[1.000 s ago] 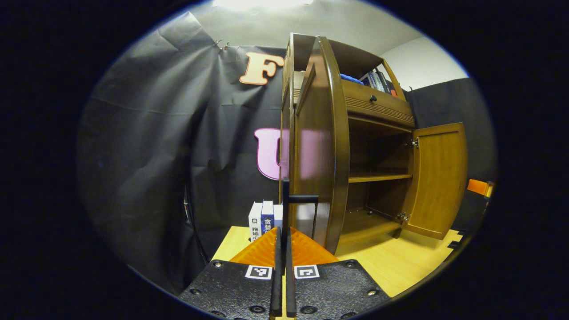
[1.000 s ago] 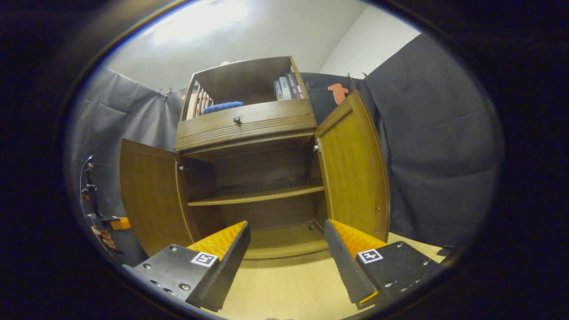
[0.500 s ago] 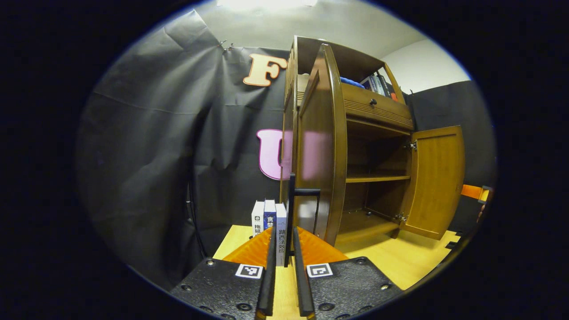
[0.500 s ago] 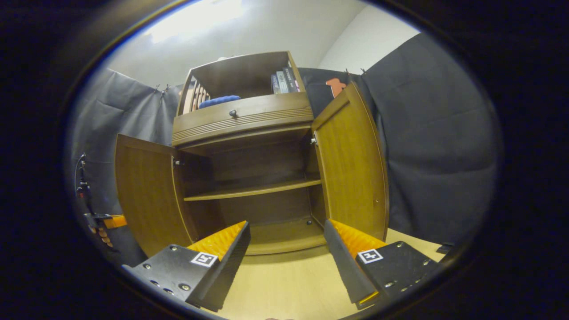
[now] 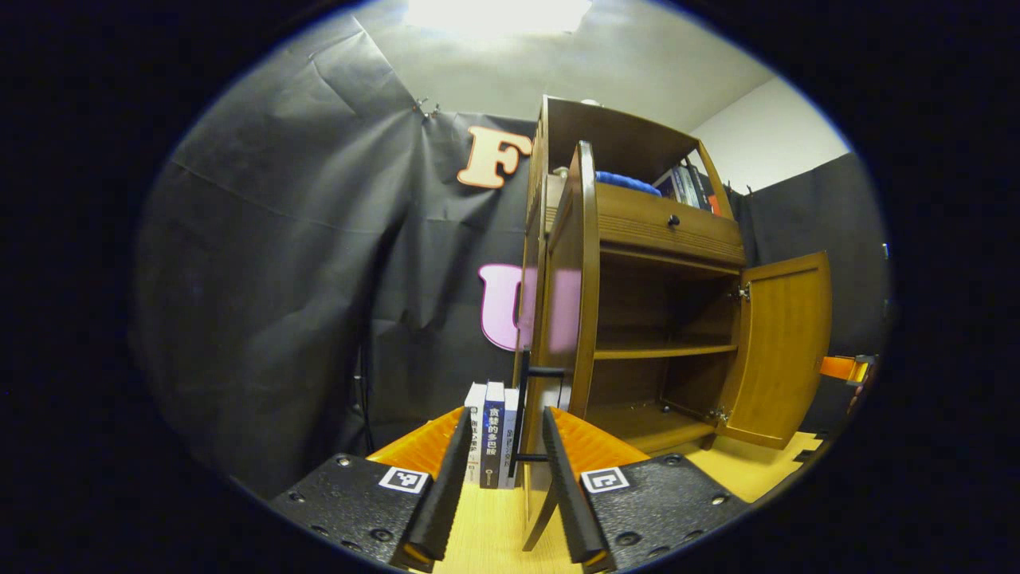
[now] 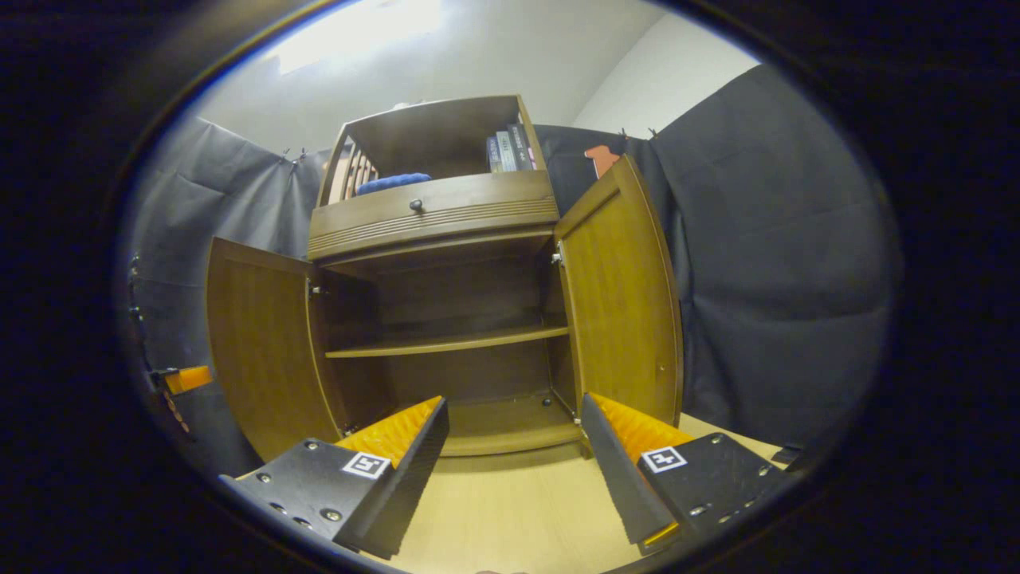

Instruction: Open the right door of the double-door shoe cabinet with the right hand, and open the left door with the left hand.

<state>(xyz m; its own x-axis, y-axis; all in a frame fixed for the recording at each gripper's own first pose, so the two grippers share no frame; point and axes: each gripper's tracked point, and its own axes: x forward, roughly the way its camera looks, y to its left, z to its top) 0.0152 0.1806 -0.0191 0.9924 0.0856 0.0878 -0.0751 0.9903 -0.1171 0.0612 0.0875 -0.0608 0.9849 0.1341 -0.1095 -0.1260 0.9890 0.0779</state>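
Presently, status by item.

Shoe cabinet [image 6: 434, 239]: centre of the right gripper view, standing on the light wooden desk [image 6: 510, 510]. An open top shelf carries upright books [image 6: 508, 149] and a blue folded item [image 6: 392, 183]; below it sits a drawer with a small knob [image 6: 415, 206]. The lower compartment, with one shelf board [image 6: 446, 343], stands exposed.

Right door [image 6: 625, 295]: swung well out from its hinges, inner face toward the camera, right of centre. Judged done.

Left door [image 6: 259, 343]: swung out likewise, at the left of the same view. In the left gripper view it appears nearly edge-on at centre [image 5: 575, 287], its dark bar handle [image 5: 519, 414] low in the frame. Judged done, or all but done.

Left tool [image 5: 504, 478]: bottom centre of its own view, fingers parted a moderate way. The handle stands in the gap between them; whether either finger touches it cannot be told, but they do not both press on it.

Right tool [image 6: 514, 470]: bottom of its own view, fingers spread wide, holding nothing, well apart from the right door.

Also noted: a small row of books [image 5: 492, 434] upright on the desk just beyond the left tool.

Remaining, by judgement: little or nothing beyond drawing the left tool clear of the handle.
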